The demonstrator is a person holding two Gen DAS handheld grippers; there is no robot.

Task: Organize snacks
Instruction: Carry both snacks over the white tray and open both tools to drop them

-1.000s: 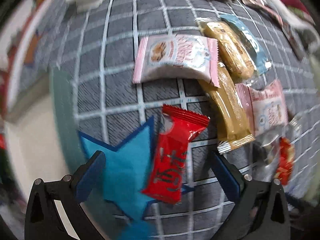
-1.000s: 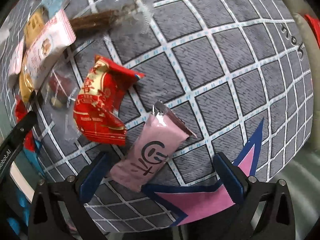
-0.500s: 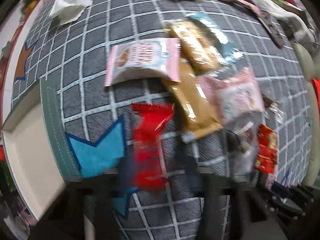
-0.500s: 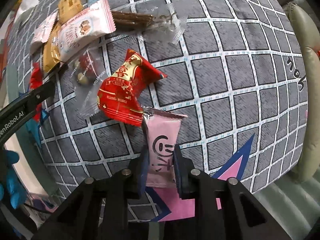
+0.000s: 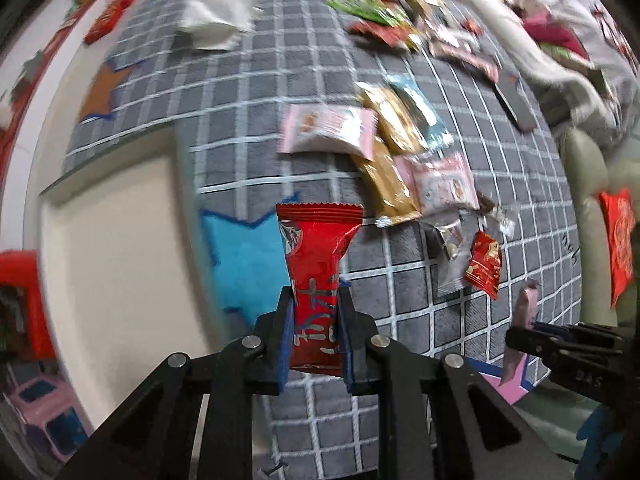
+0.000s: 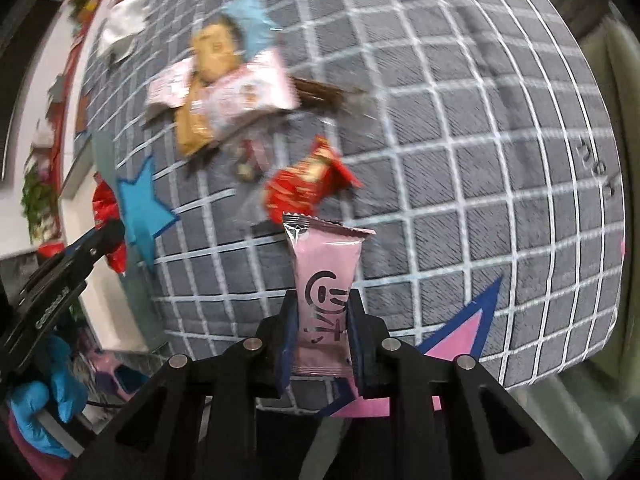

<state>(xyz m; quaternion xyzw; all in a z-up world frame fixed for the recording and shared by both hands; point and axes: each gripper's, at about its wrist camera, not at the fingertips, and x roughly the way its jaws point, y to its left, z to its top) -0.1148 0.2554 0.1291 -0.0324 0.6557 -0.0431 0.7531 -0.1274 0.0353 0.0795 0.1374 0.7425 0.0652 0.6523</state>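
Both packets have come up off the grey checked cloth point(image 5: 280, 128) since a second ago. The left tool point(image 5: 316, 340) is clamped on the red snack packet point(image 5: 318, 264), centre frame; the right tool point(image 6: 320, 334) pinches the pink snack packet point(image 6: 326, 280), lower centre. Each snack looks ready to carry off for sorting.

Glossy red wrapper point(image 5: 318, 264); matt, fuzzy grey cloth point(image 5: 408, 292).

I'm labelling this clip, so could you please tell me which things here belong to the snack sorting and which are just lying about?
In the job:
left gripper holding red packet
right gripper holding pink packet
loose snack pile

Lying about:
white cloth
checked grey mat
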